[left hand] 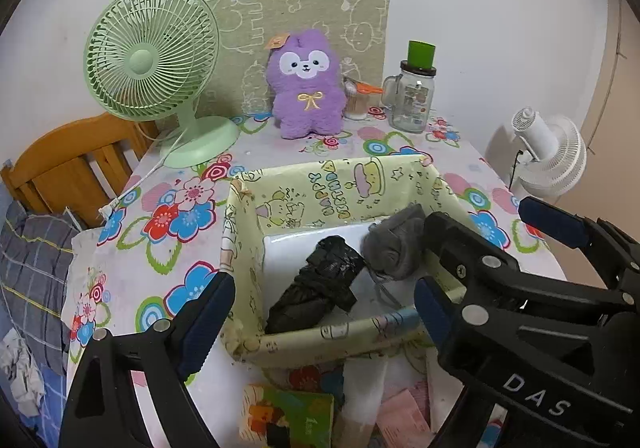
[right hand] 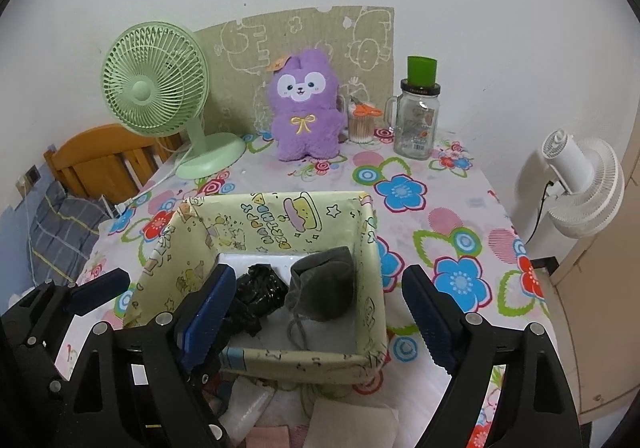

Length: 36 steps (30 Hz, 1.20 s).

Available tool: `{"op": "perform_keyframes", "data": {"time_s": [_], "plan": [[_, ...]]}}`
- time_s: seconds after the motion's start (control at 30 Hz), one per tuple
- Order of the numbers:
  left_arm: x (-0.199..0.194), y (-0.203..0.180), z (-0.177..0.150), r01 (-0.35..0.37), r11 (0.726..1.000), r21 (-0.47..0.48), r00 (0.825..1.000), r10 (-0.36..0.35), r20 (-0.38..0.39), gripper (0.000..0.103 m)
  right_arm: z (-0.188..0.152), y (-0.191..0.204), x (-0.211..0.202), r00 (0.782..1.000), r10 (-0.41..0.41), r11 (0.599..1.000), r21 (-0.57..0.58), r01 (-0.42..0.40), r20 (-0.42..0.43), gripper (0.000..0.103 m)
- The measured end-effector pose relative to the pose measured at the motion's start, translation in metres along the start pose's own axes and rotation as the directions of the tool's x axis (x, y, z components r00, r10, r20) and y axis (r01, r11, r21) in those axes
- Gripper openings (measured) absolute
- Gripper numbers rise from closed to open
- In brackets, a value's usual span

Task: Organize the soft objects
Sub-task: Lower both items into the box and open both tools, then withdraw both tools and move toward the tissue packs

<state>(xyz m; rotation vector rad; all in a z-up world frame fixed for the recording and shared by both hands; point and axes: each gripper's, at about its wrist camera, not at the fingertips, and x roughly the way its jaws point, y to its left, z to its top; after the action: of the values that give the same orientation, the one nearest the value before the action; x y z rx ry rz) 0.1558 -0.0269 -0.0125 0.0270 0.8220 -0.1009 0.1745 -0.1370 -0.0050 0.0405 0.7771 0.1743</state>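
Observation:
A box lined with pale yellow cartoon paper [left hand: 320, 188] [right hand: 280, 220] stands on the flowered tablecloth. Inside it lie a black crumpled bundle [left hand: 320, 280] [right hand: 260, 288] and a grey soft pouch [left hand: 396, 244] [right hand: 324, 284] with a cord. A purple plush toy [left hand: 306, 88] [right hand: 306, 108] sits upright at the back of the table. My left gripper [left hand: 320, 318] hangs open over the box's near side, nothing between its pads. My right gripper [right hand: 318, 316] [left hand: 496, 224] is open beside it to the right, above the grey pouch, also empty. In the right wrist view one left finger [right hand: 100, 288] shows at the left edge.
A green desk fan [left hand: 152, 60] stands back left, a glass jar with a green lid [left hand: 412, 96] and a swab holder with orange scissors [right hand: 362, 120] back right. A white fan [left hand: 552, 152] is off the table's right. A wooden chair [left hand: 68, 164] is left. Booklets and papers [left hand: 292, 416] lie in front.

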Motion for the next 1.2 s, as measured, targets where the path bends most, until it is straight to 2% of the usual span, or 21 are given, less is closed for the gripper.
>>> {"op": "perform_keyframes", "data": {"time_s": [0.7,0.97,1.2], "plan": [[-0.041,0.0,-0.034,0.005,1.0,-0.005,0.999,-0.005,0.038,0.093,-0.028,0.005,-0.05,0.998,-0.028,0.999,-0.016,0.029,0.048,0.088],[-0.045,0.0,-0.051,0.004,1.0,-0.009,0.999,-0.004,0.037,0.099,-0.045,0.008,-0.055,0.999,-0.027,0.999,-0.016,0.028,0.035,0.088],[-0.047,-0.003,-0.067,0.011,1.0,0.0,0.999,-0.011,0.036,0.1,-0.058,0.011,-0.055,0.999,-0.024,0.999,-0.024,0.024,0.025,0.088]]}}
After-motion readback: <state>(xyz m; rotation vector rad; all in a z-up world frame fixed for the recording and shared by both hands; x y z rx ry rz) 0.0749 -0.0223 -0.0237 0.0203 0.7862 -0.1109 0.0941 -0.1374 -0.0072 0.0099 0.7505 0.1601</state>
